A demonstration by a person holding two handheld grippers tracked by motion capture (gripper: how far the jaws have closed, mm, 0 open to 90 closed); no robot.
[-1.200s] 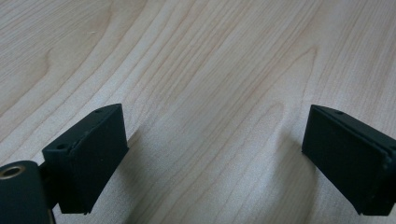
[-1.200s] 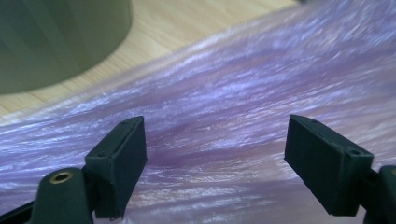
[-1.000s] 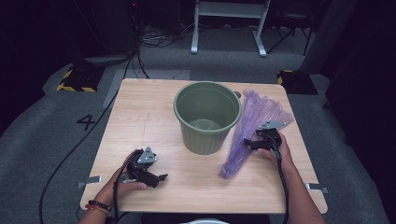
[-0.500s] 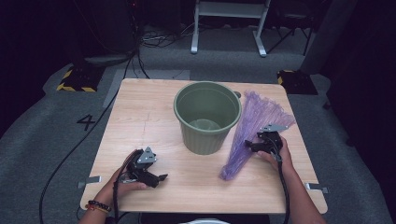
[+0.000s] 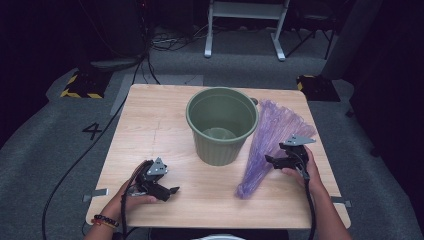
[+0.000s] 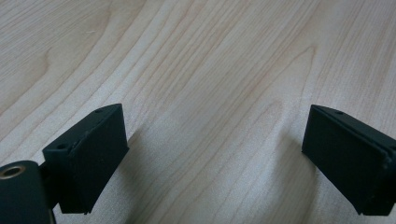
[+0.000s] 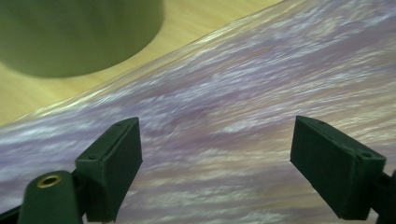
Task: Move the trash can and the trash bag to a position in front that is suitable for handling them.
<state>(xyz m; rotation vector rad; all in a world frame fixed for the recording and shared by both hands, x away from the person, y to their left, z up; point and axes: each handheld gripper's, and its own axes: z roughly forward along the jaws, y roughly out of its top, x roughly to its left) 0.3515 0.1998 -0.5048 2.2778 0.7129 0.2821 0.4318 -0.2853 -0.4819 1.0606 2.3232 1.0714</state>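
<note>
The right gripper (image 5: 274, 161) hangs over the middle of the purple plastic bag (image 5: 270, 145), which lies flat on the wooden table (image 5: 150, 130) just to the right of the green bin (image 5: 220, 125), its narrow gathered end towards the person and its wide end fanned out towards the far edge; the jaws have just been opening and now stand spread wide, with the crinkled film (image 7: 243, 107) below them and nothing pinched between the fingers (image 7: 112, 168); the step in hand looks like taking hold of the bag so it can go to the bin, so the fingers should come straight down and close on a raised fold, since a flat sheet on wood gives little to grip and thin film slips easily; a pinch near the gathered end would probably bring the whole bag up together, while a pinch at the fanned end may lift only one layer; the bin stands very near, so the lift should stay clear of its wall to avoid nudging it; the left gripper (image 5: 167, 190) rests low at the near left of the table, well apart from bag and bin, its fingers (image 6: 88, 158) also spread with only bare wood between them; the bin stands upright in the middle of the table and looks empty, its pale bottom showing and no liner in it.
</note>
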